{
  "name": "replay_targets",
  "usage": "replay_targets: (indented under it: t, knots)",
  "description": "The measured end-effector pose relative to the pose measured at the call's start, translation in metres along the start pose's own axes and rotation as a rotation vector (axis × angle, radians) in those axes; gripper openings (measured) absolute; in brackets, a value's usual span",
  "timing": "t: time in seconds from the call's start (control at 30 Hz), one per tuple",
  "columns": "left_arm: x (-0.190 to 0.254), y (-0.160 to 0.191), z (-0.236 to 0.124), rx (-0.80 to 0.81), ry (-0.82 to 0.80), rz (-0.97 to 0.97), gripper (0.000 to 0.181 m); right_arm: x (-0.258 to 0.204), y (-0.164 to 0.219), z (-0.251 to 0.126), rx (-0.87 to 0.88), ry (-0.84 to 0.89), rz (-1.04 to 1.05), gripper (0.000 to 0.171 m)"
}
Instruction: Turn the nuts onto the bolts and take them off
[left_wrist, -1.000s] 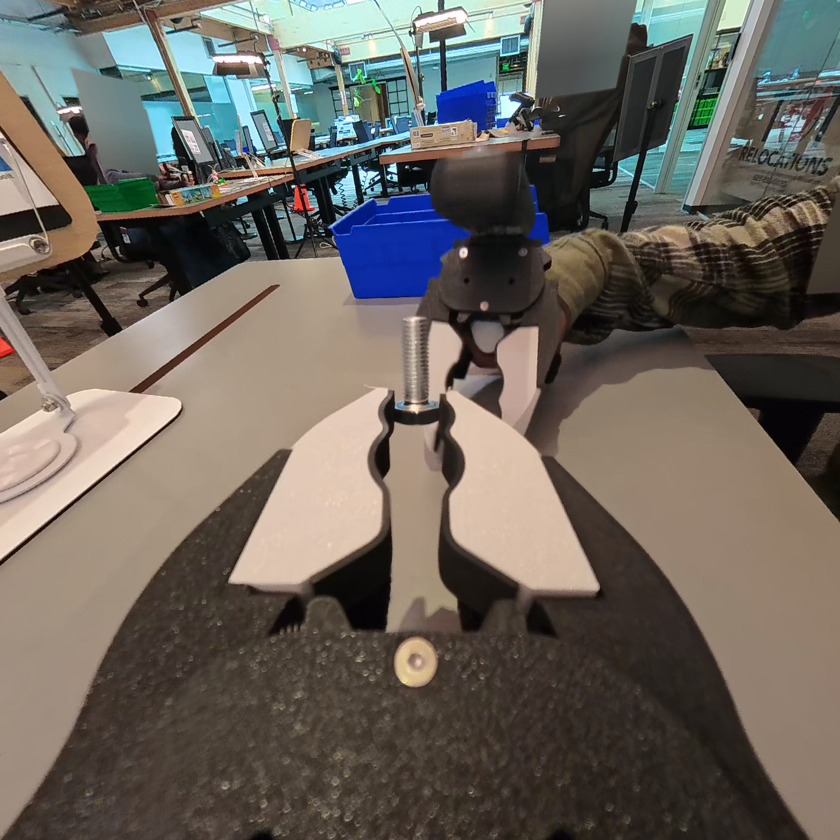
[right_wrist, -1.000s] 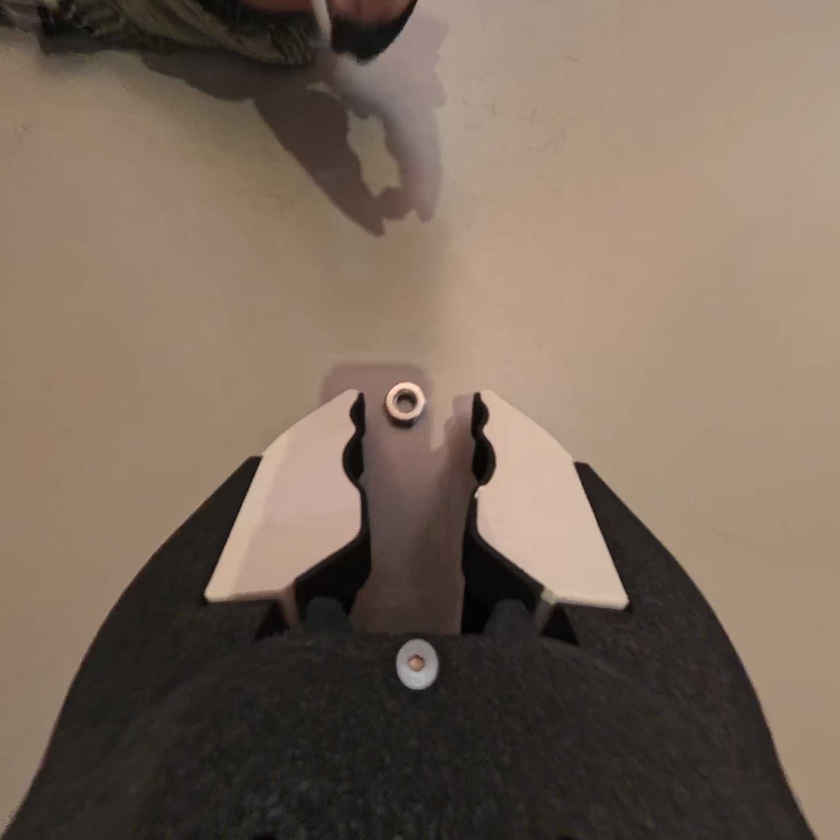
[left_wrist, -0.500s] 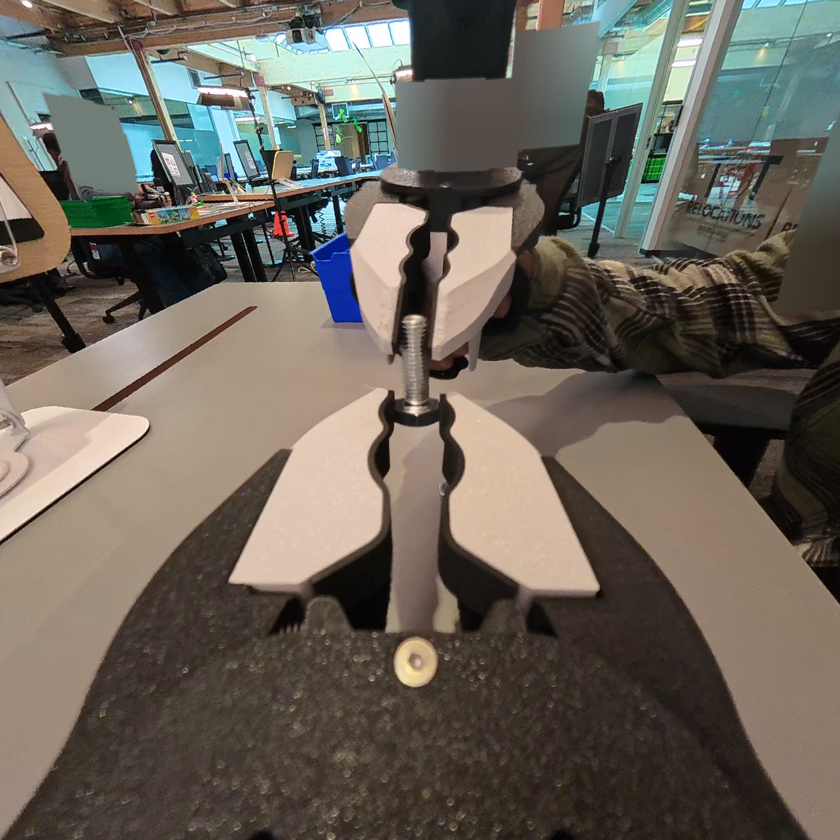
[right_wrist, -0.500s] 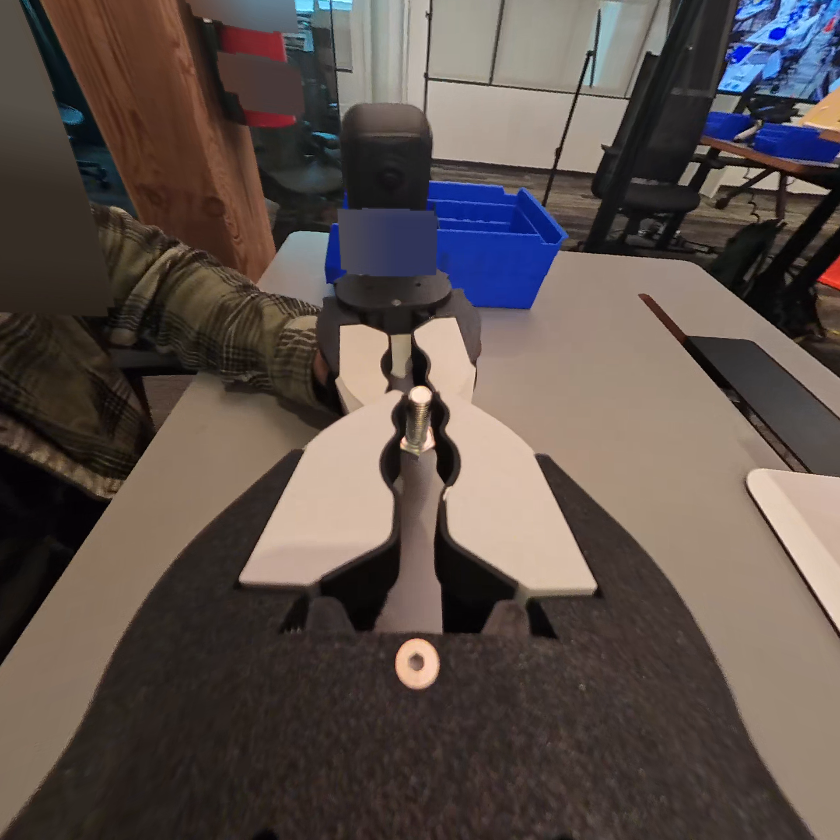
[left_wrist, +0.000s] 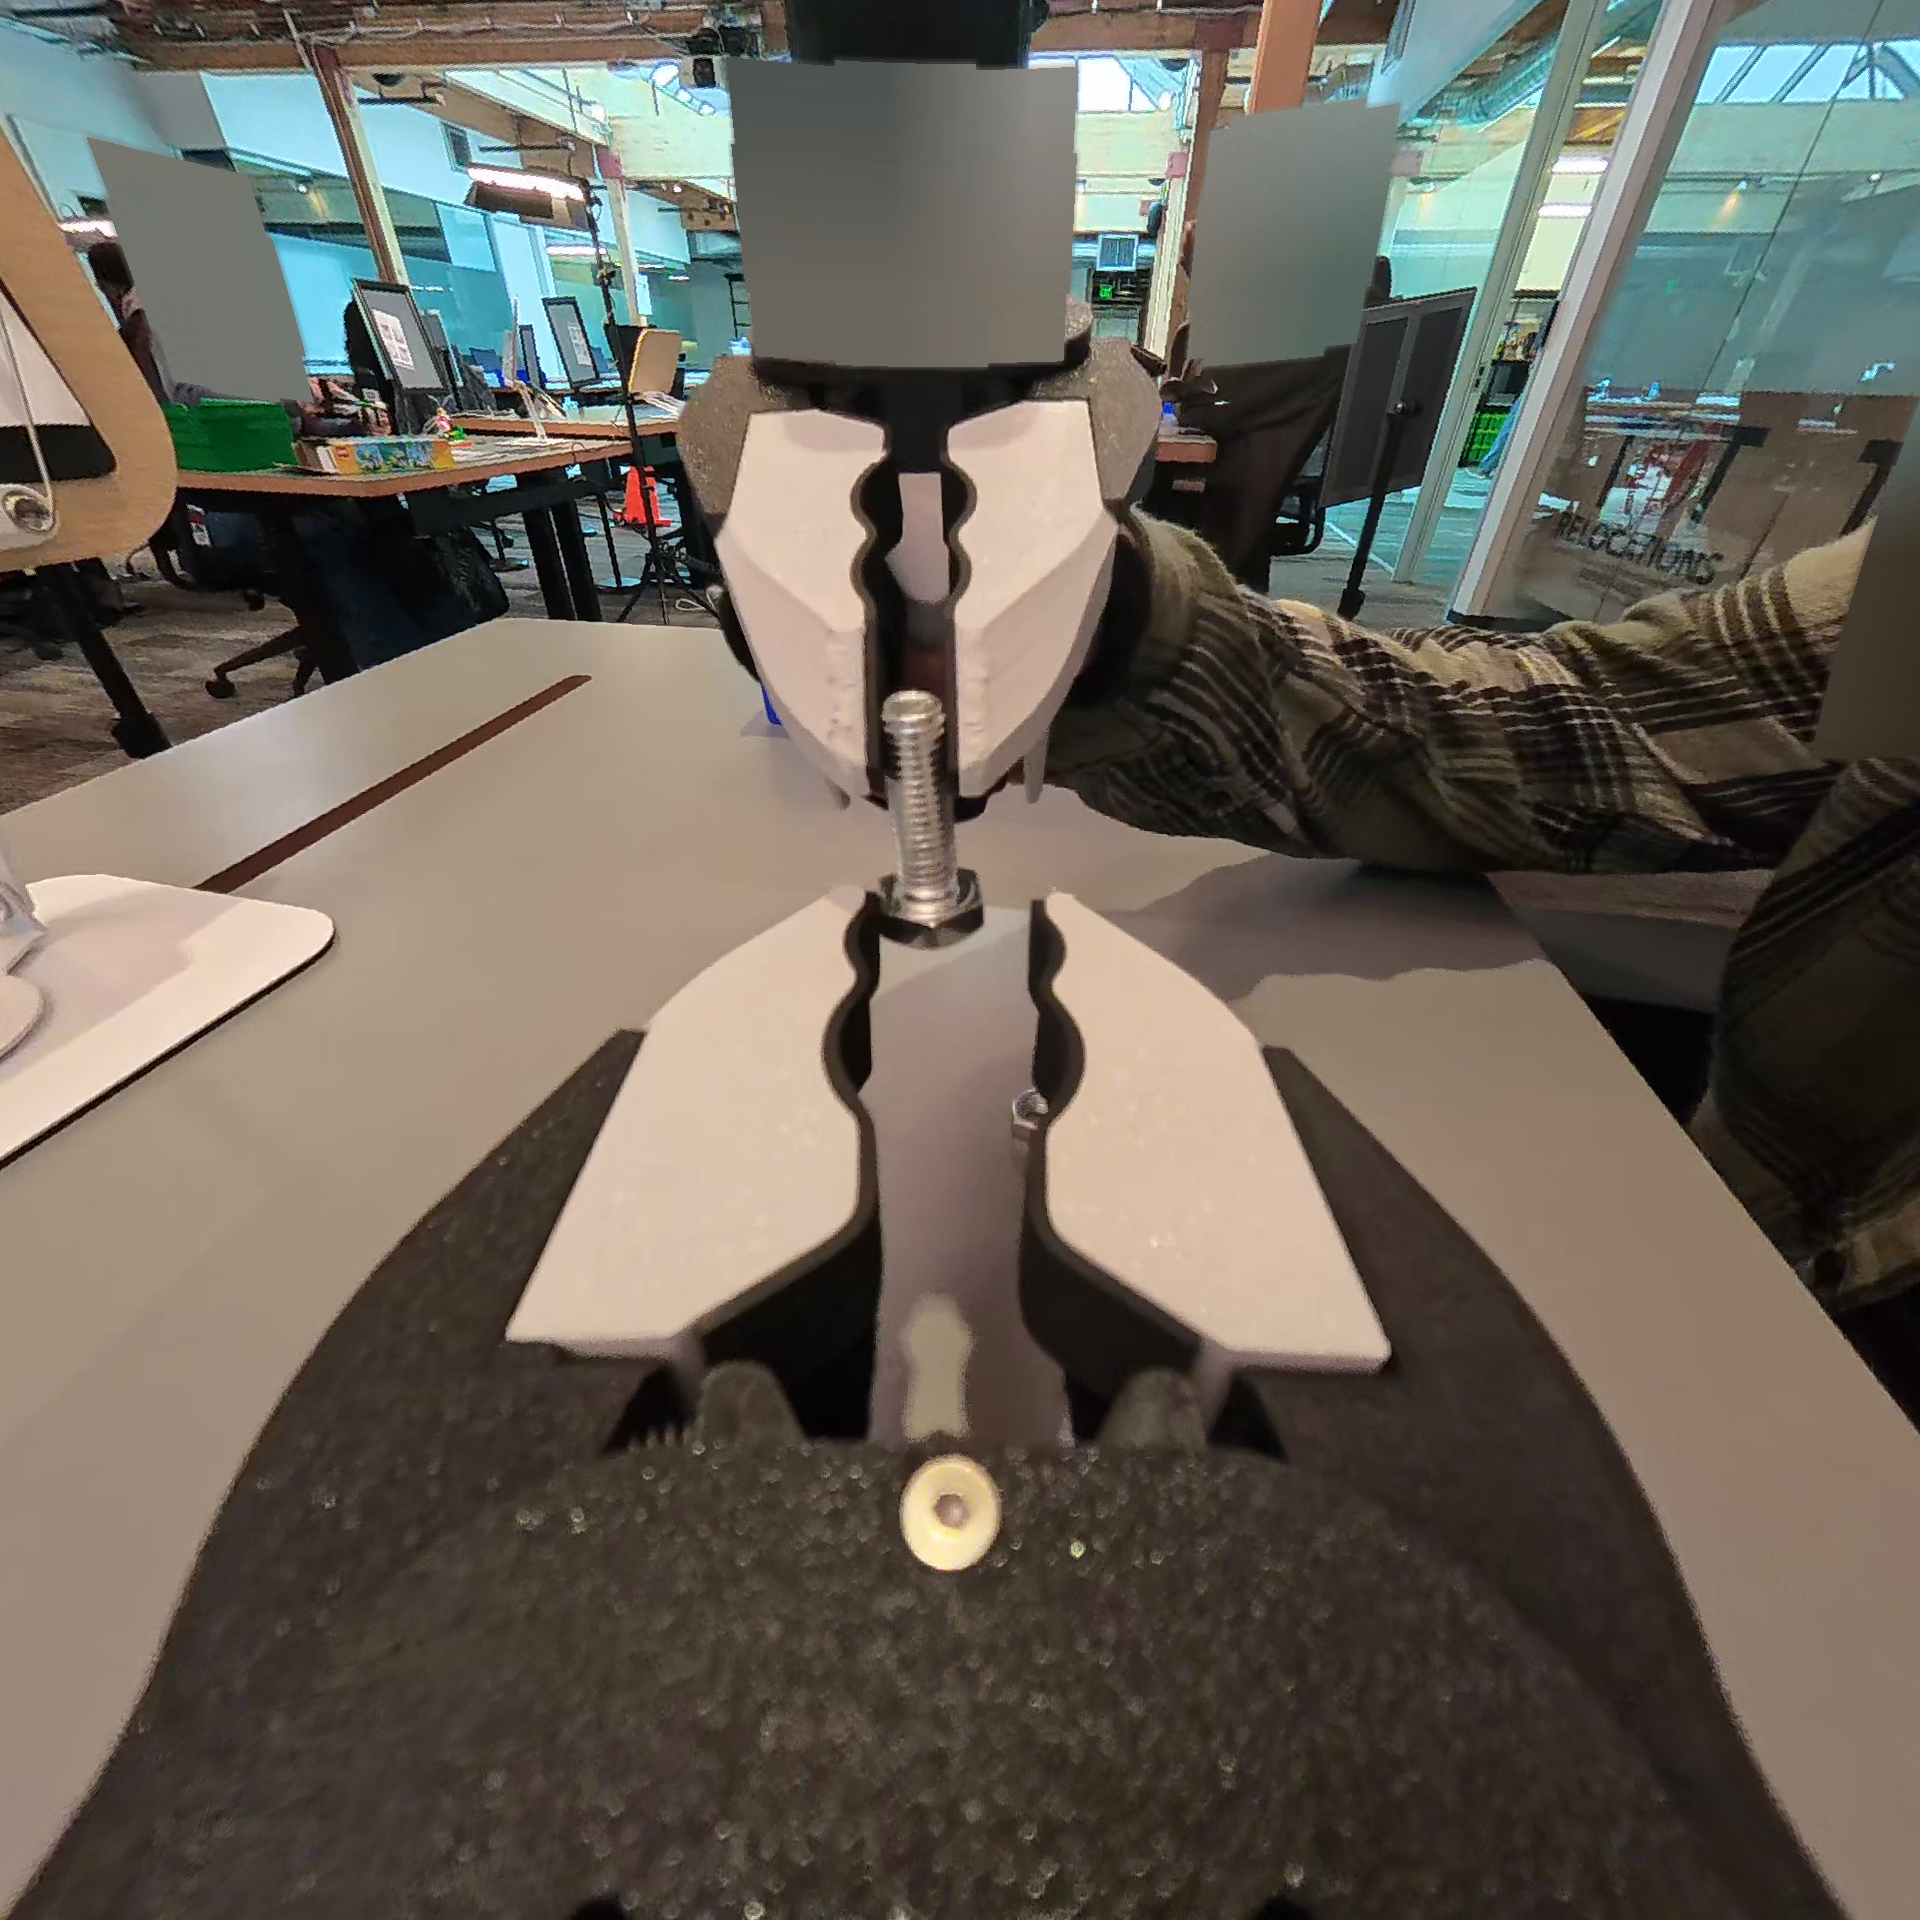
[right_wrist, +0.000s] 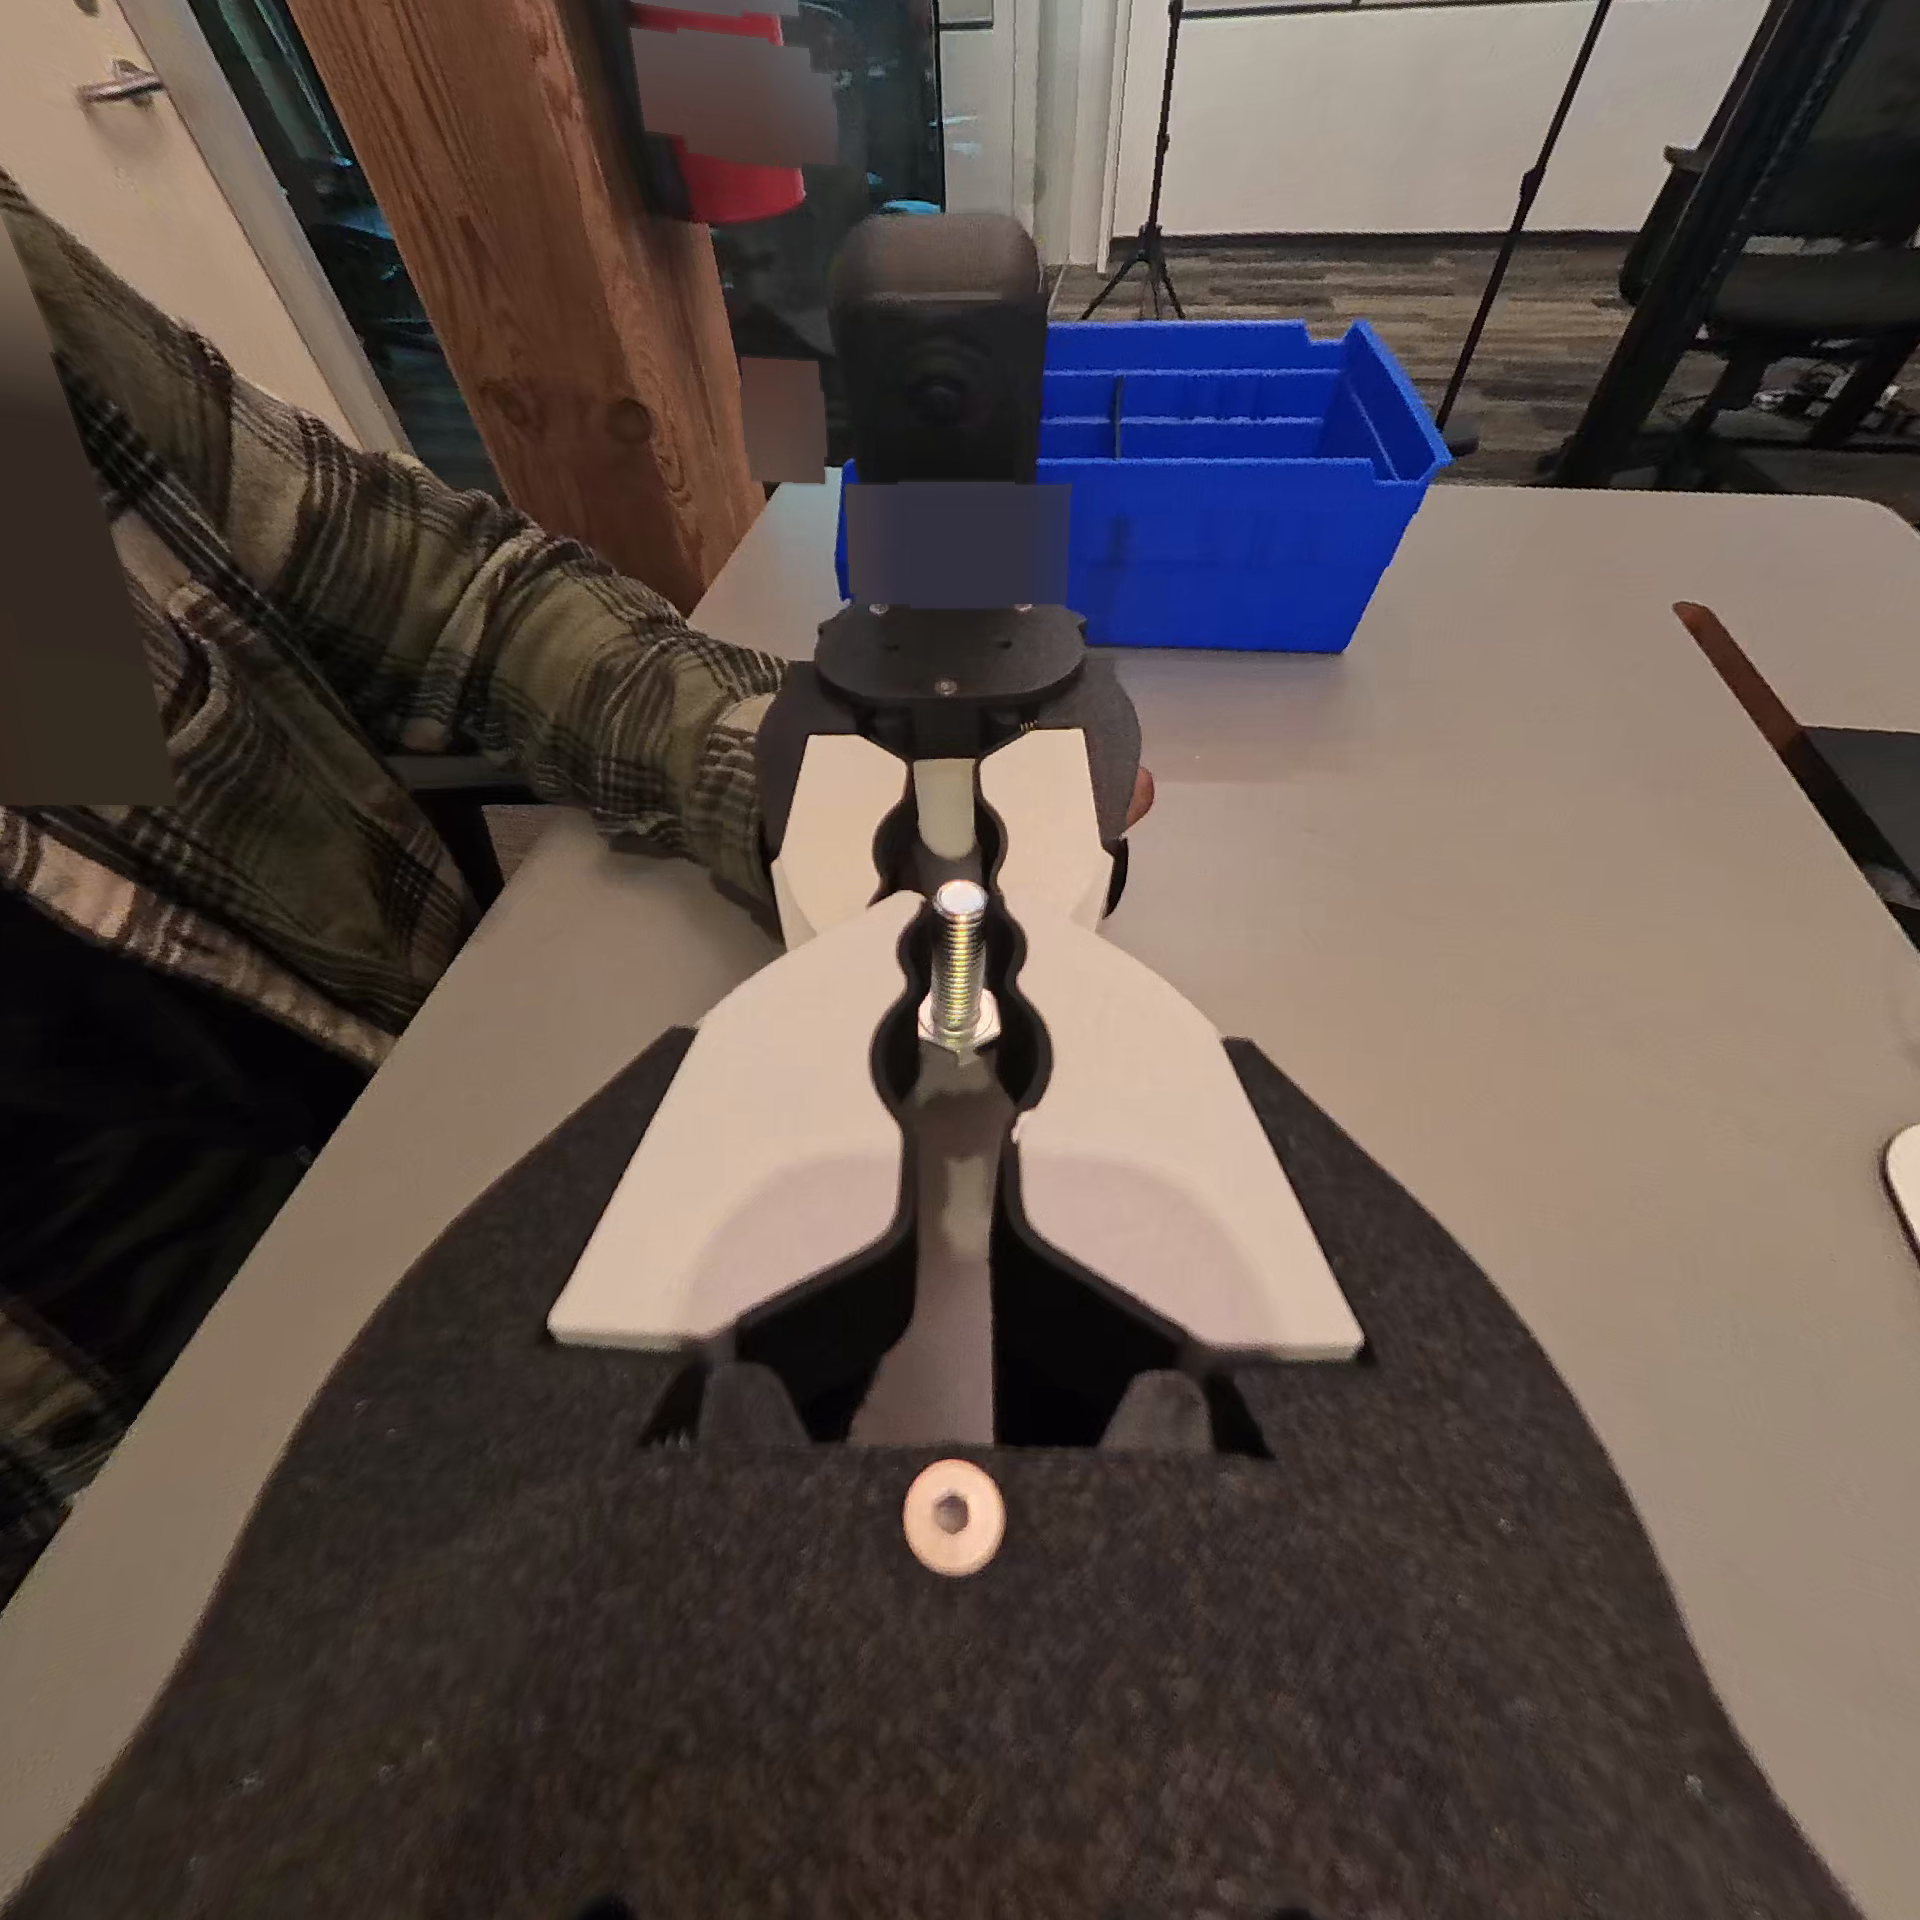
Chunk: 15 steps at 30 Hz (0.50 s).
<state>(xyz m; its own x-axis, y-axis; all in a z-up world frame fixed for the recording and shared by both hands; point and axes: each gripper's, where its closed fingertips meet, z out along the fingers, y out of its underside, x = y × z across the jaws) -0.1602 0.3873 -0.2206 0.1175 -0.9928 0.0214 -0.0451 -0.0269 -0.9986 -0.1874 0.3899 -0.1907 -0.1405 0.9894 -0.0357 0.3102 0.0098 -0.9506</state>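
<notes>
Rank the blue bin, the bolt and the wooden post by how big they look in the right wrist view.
1. Wooden post, largest, and cut off by the frame's top.
2. Blue bin, partly hidden behind the left gripper.
3. Bolt, smallest, though nearest the camera.
</notes>
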Motion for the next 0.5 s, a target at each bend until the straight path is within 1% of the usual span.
replay_targets:
  t: [0.17,0.5]
  knots:
    - [0.0014,0.0025,0.0023,-0.012,0.000,0.000,0.024,-0.0027,-0.0006,-0.0037,0.040,-0.032,0.012,0.009]
    - [0.0020,0.0003,0.0017,0.002,-0.003,-0.008,0.019,-0.0057,-0.0006,0.0004,0.071,-0.060,0.015,0.009]
